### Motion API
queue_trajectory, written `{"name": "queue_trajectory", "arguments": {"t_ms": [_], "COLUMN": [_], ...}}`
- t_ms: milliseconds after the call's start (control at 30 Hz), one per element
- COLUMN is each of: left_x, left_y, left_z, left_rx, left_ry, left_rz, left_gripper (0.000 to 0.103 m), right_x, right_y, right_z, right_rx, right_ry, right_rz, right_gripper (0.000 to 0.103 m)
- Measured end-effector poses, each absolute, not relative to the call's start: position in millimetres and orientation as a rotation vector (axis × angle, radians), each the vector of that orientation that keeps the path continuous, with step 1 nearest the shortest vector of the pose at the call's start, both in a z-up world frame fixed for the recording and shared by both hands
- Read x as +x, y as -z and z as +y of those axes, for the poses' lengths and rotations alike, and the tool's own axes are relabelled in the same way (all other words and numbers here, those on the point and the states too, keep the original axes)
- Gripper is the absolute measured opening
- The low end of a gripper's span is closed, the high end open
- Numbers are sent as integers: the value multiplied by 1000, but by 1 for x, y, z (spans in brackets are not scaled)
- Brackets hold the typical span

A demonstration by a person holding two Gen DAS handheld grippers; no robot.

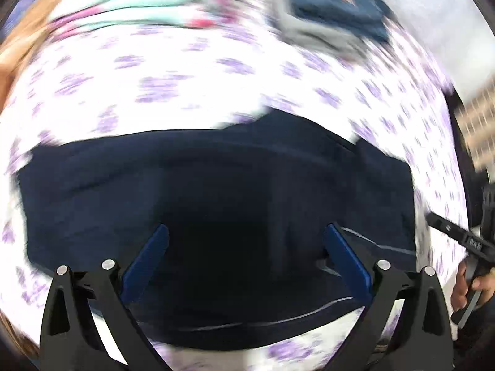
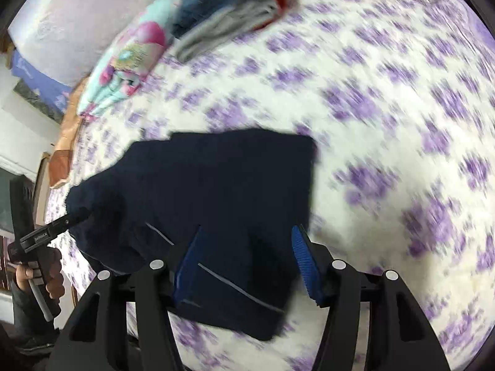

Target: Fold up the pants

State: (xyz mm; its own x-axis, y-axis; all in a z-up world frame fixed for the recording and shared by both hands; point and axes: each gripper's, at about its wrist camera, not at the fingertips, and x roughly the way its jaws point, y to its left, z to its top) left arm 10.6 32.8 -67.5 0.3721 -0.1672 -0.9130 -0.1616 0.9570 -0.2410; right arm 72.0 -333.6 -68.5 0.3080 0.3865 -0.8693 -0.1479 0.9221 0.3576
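Left wrist view shows the pants [image 1: 216, 185] directly under my left fingers [image 1: 247, 259], a dark navy bundle already folded into a broad rectangle on the bed [image 1: 185, 86]. Its long axis runs side to side across this view, and both blue pads stand apart over the cloth, released and gripping nothing. My right fingers [image 2: 247, 262] hang over the near corner of the same bundle, also released, with no fabric pinched between them. From the right wrist view the pants lie ahead and to the left, so I judge my left hand the better placed over the middle, my right over an end. The fabric looks soft, matte and thick, with a thin pale piping line along one seam. Beneath it, the sheet is white with purple flowers. Folded clothes [image 2: 216, 9] sit well apart at the far edge.
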Motion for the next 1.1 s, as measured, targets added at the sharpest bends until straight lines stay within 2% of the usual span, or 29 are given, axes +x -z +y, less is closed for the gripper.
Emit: {"name": "queue_trajectory", "arguments": {"t_ms": [33, 100, 167, 367, 500, 567, 633, 667, 733, 800, 867, 900, 1100], "left_x": [2, -10, -23, -49, -59, -65, -69, -70, -71, -70, -69, -68, -69], "left_y": [67, 66, 67, 69, 75, 79, 83, 85, 87, 88, 85, 83, 72], "left_z": [49, 78, 106, 129, 135, 138, 140, 140, 143, 147, 152, 156, 176], "left_rx": [-335, -374, -407, -450, -448, -467, -475, -479, -485, -487, -495, -498, -490], "left_ry": [-32, -95, -149, -206, -203, -203, -205, -207, -209, -220, -221, -226, -268], "left_rz": [1185, 1164, 1160, 1166, 1174, 1187, 1191, 1191, 1193, 1190, 1179, 1171, 1144], "left_gripper": [98, 98, 98, 98, 98, 98, 98, 98, 98, 98, 98, 98, 98], "right_x": [74, 84, 93, 136, 135, 130, 125, 125, 127, 130, 136, 137, 131], "right_y": [68, 66, 67, 97, 125, 136, 136, 134, 130, 120, 116, 115, 95], "right_z": [-322, -288, -253, -178, -144, -138, -143, -147, -154, -172, -185, -193, -200], "right_rx": [205, 141, 59, -59, -269, -341, -319, -308, -273, -189, -112, -80, 42], "right_ry": [-371, -421, -433, -277, -174, -150, -160, -168, -184, -192, -214, -228, -357], "right_rz": [1204, 1199, 1179, 1265, 1320, 1306, 1274, 1271, 1275, 1276, 1287, 1291, 1262], "right_gripper": [62, 77, 86, 88, 99, 99, 96, 88, 68, 41, 31, 27, 22]}}
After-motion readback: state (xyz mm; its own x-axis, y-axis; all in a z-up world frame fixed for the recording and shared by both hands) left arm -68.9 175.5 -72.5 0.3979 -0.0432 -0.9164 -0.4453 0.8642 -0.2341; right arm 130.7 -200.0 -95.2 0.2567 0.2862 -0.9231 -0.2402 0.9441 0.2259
